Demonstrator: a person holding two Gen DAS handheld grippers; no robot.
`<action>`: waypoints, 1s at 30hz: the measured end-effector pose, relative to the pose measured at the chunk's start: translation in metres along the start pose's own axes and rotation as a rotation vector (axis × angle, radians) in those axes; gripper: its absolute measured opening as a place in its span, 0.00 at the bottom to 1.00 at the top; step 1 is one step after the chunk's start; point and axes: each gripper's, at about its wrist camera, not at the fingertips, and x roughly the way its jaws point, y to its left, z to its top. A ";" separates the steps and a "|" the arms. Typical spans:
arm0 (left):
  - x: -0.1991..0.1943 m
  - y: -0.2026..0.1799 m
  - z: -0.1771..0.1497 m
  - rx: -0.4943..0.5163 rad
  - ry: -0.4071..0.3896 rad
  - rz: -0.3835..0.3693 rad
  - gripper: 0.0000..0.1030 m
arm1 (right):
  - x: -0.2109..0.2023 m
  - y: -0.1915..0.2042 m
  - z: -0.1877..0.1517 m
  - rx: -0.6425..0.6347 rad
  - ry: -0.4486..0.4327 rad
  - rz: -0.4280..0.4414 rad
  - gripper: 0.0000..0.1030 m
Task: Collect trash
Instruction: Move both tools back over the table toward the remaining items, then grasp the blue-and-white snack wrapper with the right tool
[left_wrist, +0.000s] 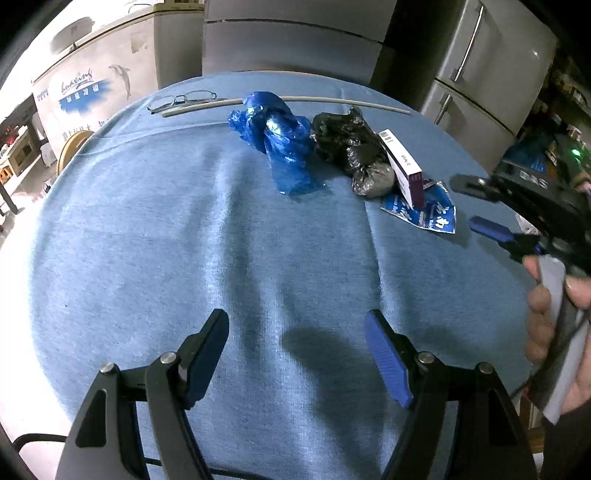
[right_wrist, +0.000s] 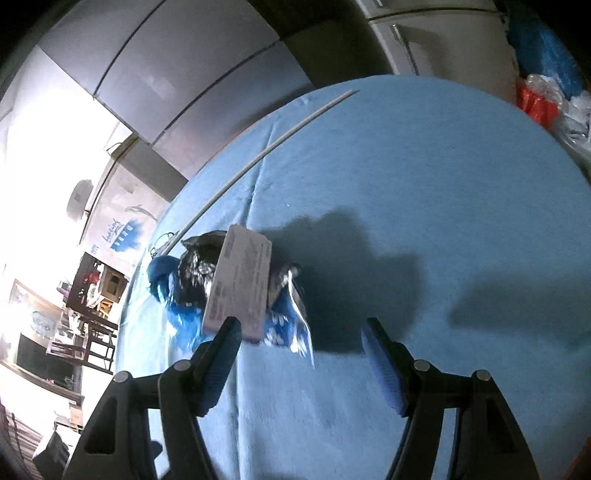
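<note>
Trash lies in a row toward the far edge of the blue-cloth table (left_wrist: 184, 240): a crumpled blue plastic bag (left_wrist: 277, 136), a knotted black bag (left_wrist: 351, 151) touching it, a white-and-purple carton (left_wrist: 402, 162) leaning on the black bag, and a flattened blue wrapper (left_wrist: 424, 214) beneath the carton. A thin white rod (left_wrist: 332, 100) and eyeglasses (left_wrist: 181, 100) rest at the far edge. Bag contents cannot be determined. Left gripper (left_wrist: 295, 358): jaws apart, empty, over bare cloth. Right gripper (right_wrist: 301, 360): jaws apart, empty, just beside the carton.
</note>
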 end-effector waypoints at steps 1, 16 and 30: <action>0.000 0.000 0.001 0.000 -0.001 0.002 0.74 | 0.005 0.000 0.003 0.002 0.004 -0.001 0.68; 0.000 -0.001 0.006 0.001 -0.007 0.026 0.74 | 0.039 0.003 0.002 -0.017 0.069 0.014 0.18; -0.001 -0.034 0.014 0.071 -0.028 0.027 0.74 | -0.017 -0.034 -0.051 0.009 0.060 0.029 0.17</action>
